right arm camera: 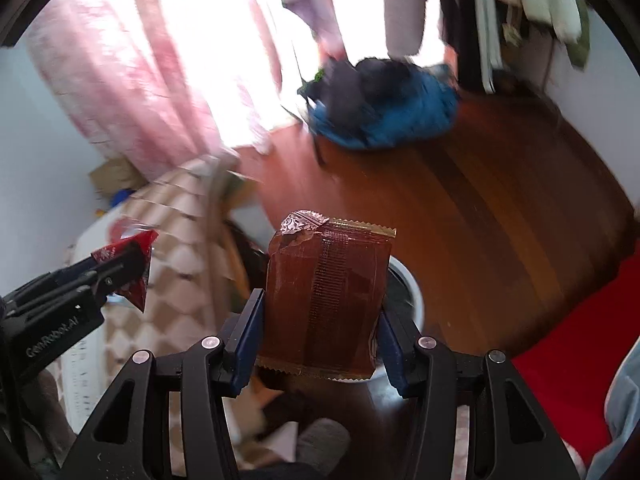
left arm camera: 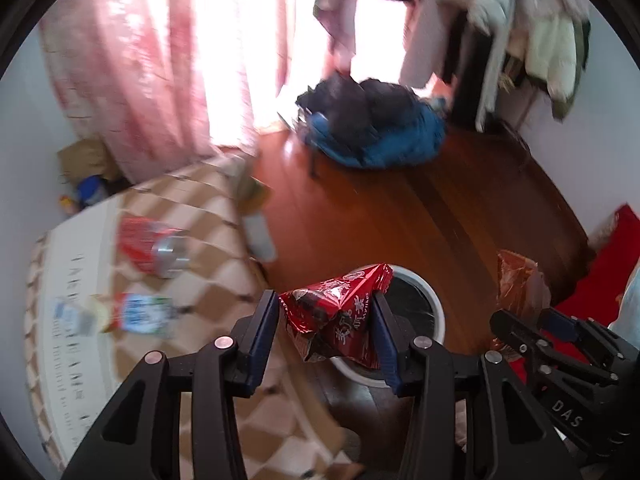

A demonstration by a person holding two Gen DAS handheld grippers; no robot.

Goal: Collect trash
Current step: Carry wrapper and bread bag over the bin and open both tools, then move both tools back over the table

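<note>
My left gripper [left arm camera: 326,320] is shut on a crumpled red snack wrapper [left arm camera: 340,312] and holds it over the near rim of a white round trash bin [left arm camera: 434,304] on the wooden floor. My right gripper [right arm camera: 320,320] is shut on a brown translucent wrapper [right arm camera: 326,296], held upright in front of the same trash bin [right arm camera: 412,292]. In the left wrist view the right gripper [left arm camera: 532,328] and its brown wrapper [left arm camera: 516,284] show at the right. In the right wrist view the left gripper [right arm camera: 120,276] with the red wrapper [right arm camera: 136,264] shows at the left.
A low table with a checked cloth [left arm camera: 192,264] stands at the left, carrying a red can [left arm camera: 152,248] and a small carton [left arm camera: 132,312]. A blue and black pile of bags [left arm camera: 376,128] lies on the floor at the back. Pink curtains [left arm camera: 132,60] hang behind. A red mat [right arm camera: 580,340] lies at the right.
</note>
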